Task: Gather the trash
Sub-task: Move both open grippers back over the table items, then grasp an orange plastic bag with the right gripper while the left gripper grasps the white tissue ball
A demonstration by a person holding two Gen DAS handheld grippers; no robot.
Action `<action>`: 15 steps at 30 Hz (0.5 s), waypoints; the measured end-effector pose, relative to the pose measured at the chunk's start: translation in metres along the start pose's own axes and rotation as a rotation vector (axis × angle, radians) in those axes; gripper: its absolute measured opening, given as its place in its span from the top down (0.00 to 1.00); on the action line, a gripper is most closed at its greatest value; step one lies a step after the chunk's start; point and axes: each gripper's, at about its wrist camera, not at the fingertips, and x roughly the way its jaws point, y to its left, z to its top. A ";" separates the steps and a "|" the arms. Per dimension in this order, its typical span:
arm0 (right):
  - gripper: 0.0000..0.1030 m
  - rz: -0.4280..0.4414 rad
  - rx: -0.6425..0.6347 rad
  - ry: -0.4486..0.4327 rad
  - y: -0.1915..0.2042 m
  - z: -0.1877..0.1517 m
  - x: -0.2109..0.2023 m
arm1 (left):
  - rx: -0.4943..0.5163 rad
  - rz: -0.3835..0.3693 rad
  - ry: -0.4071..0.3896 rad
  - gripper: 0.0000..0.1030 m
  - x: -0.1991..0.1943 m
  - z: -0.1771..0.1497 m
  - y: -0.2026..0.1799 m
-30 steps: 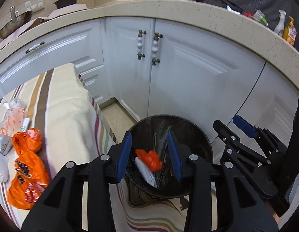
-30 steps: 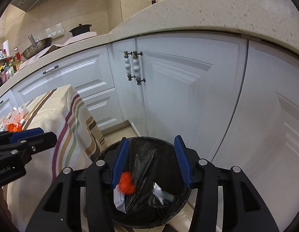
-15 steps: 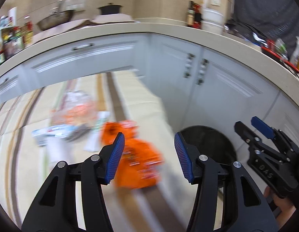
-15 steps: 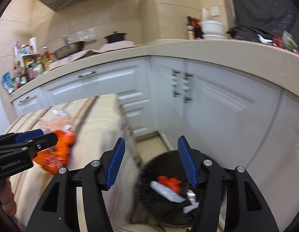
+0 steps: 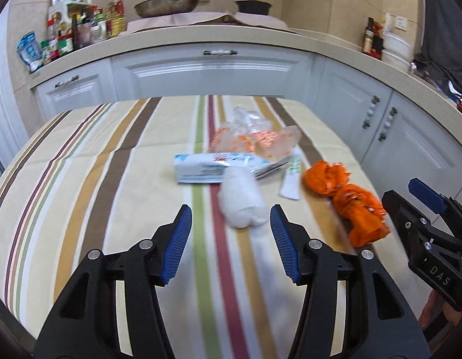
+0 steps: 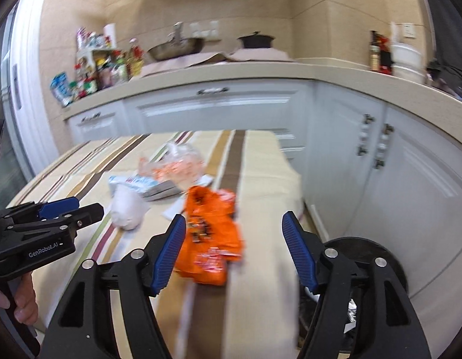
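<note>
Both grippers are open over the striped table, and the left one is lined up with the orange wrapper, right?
Not quite. Both are open, but the left gripper is lined up with the white bag, as the left wrist view shows. The orange wrapper sits ahead of the right gripper.

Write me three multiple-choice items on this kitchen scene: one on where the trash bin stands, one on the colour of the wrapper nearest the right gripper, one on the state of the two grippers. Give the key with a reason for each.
1. Where does the black trash bin stand?
A. on the striped tablecloth
B. on the floor, between the table's end and the white cabinets
C. on the countertop

2. What colour is the crumpled wrapper lying ahead of the right gripper?
A. orange
B. green
C. black

3. How do the grippers stand?
A. both shut on trash
B. left gripper shut, right open
C. both open and empty

Key: 1 B, the bin's rim shows low beside the table's end, in front of the cabinet doors. 2 A, the wrapper is bright orange. 3 C, each wrist view shows its blue pads wide apart with nothing between them.
</note>
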 end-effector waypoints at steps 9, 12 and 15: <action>0.29 0.044 -0.010 0.105 0.018 -0.002 0.023 | -0.041 -0.006 0.019 0.40 0.006 -0.007 0.022; 0.31 0.060 -0.020 0.126 0.022 -0.005 0.026 | -0.034 -0.017 0.022 0.40 0.009 -0.006 0.018; 0.43 0.082 -0.018 0.151 0.023 -0.008 0.029 | -0.027 -0.026 0.026 0.39 0.013 -0.006 0.012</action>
